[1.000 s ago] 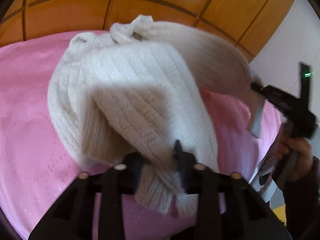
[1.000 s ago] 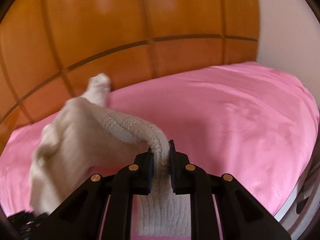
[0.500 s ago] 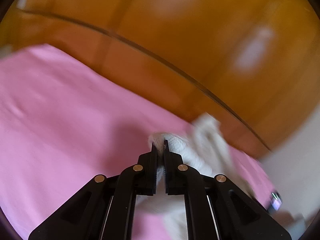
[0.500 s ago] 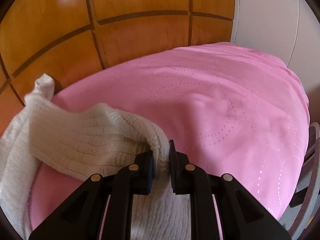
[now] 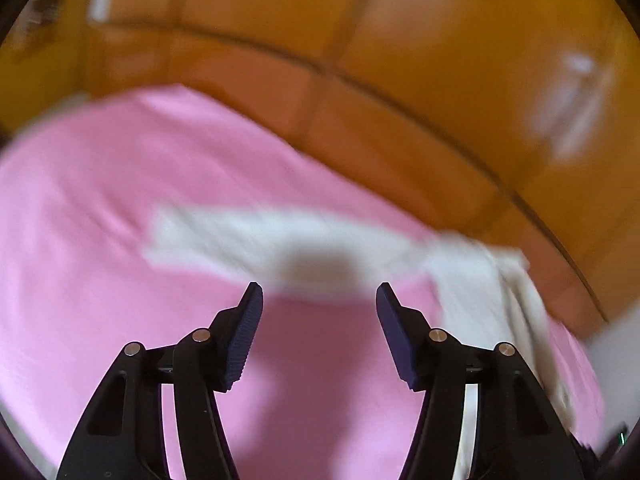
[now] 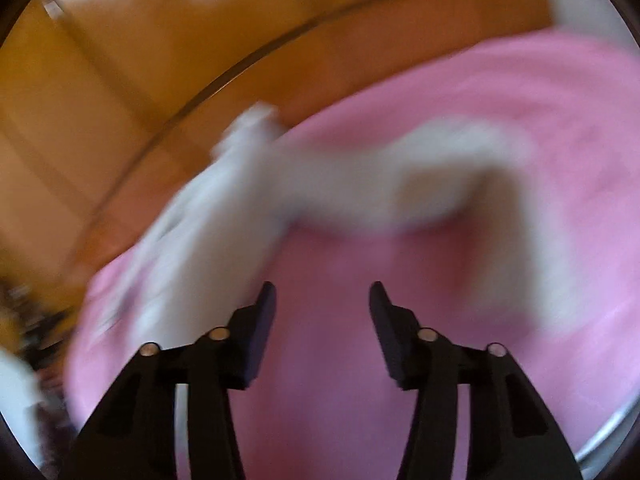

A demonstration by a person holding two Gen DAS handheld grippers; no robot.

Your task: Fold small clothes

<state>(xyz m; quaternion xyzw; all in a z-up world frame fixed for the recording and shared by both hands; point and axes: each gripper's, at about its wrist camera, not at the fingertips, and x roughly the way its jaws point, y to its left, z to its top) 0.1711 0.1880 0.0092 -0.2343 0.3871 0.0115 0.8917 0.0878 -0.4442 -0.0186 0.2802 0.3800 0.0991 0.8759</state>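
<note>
A cream knitted garment (image 5: 280, 242) lies spread on the pink bed cover (image 5: 80, 220), blurred by motion. In the left wrist view it stretches from the middle to the right. My left gripper (image 5: 319, 300) is open and empty, just in front of the garment's near edge. In the right wrist view the garment (image 6: 320, 188) runs from lower left to upper right. My right gripper (image 6: 322, 300) is open and empty, with its left finger (image 6: 256, 332) close to the cloth.
An orange-brown panelled wooden headboard (image 5: 440, 60) stands behind the bed, also in the right wrist view (image 6: 140, 80). The pink cover (image 6: 540, 120) ends at a pale edge at lower right (image 6: 608, 432). A white wall shows at the far right (image 5: 616, 344).
Both grippers were shut on the cream garment and holding it up. Now both have opened and let go, and the garment lies spread on the cover. Both views are motion-blurred.
</note>
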